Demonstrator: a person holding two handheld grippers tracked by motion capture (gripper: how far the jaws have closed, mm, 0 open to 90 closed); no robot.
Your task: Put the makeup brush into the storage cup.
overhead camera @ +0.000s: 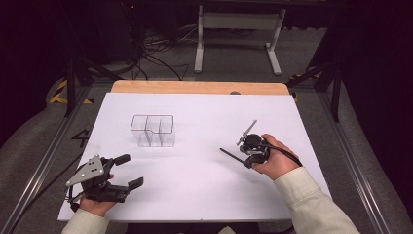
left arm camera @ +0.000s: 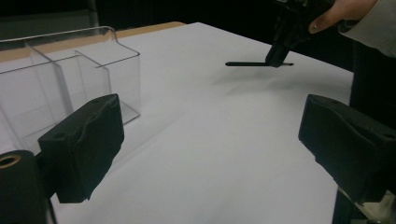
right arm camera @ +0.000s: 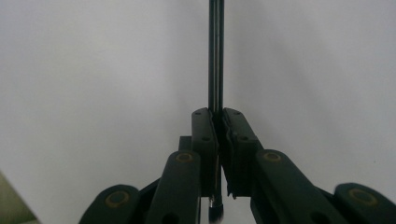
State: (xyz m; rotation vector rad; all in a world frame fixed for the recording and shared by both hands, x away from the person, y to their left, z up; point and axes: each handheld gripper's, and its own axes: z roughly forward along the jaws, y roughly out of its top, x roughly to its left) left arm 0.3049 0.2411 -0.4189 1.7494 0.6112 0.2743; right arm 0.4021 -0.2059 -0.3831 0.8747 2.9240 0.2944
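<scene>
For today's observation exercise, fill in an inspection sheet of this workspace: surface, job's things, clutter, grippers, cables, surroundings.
Surface: white table top, wooden strip at its far edge.
Job's things: thin dark pen, clamped and lifted off the surface; clear compartment organiser, upright, looks empty.
Clutter: nothing seen.
Grippers: right gripper shut on the pen; left gripper open, holding nothing.
Cables: black cable trailing over the right hand; floor cables beyond the table.
Surroundings: white frame legs, dark room.

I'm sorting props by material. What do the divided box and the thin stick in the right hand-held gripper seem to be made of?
The divided box looks like clear hard plastic, glossy: you see the table through its walls. The thin stick looks dark and smooth with a faint sheen, perhaps metal or plastic; its lower end looks like a brush tip.
</scene>
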